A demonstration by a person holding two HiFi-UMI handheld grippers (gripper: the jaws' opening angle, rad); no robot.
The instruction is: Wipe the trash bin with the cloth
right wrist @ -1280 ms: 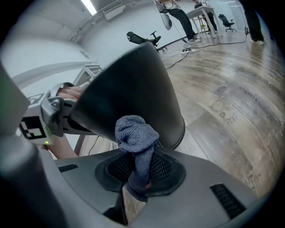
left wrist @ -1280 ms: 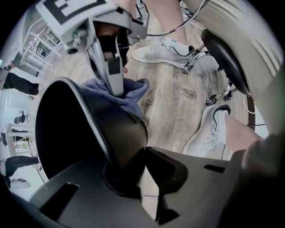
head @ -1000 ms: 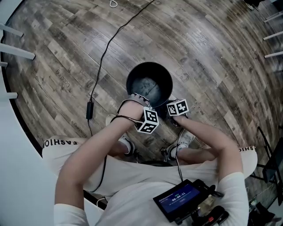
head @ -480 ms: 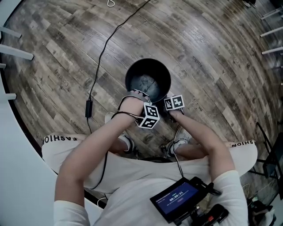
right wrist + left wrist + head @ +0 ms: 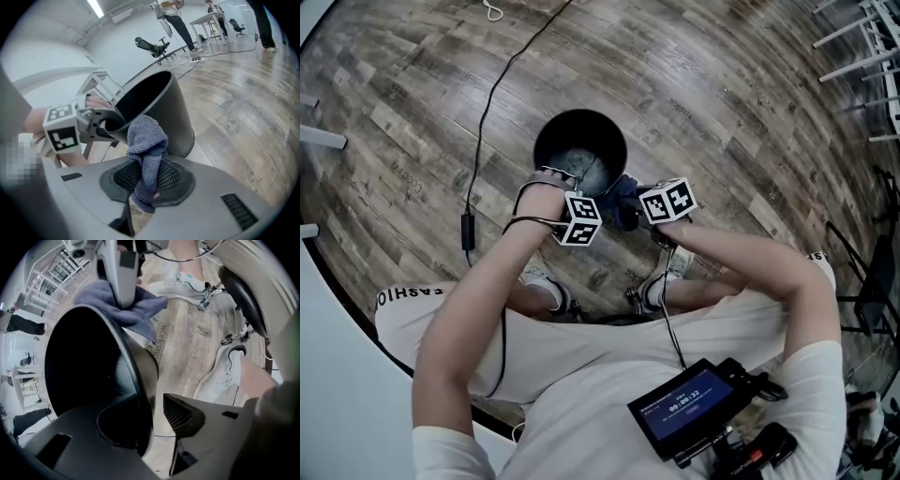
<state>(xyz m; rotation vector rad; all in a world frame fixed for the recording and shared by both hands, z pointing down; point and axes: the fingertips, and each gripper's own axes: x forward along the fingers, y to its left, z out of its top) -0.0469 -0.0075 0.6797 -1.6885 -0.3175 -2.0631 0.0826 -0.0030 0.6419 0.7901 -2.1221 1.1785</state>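
Blue-grey cloth (image 5: 147,136): clamped between the tight-closed jaws of the right gripper (image 5: 145,180), bunched against the bin's near outer wall.
Left gripper (image 5: 154,413): jaws opening astride the near rim, outer pad clear of the wall.
Black trash bin (image 5: 180,117): upright on the wood floor (image 5: 722,112).
Progress: wiping seemingly under way at the near side; the far side probably remained.

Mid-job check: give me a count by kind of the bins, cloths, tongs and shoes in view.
Trash bin: 1
Cloth: 1, clamped in the right tongs
Tongs: 2; the left tongs are opening, with the bin's rim between them
Shoes: 2
Total: 6
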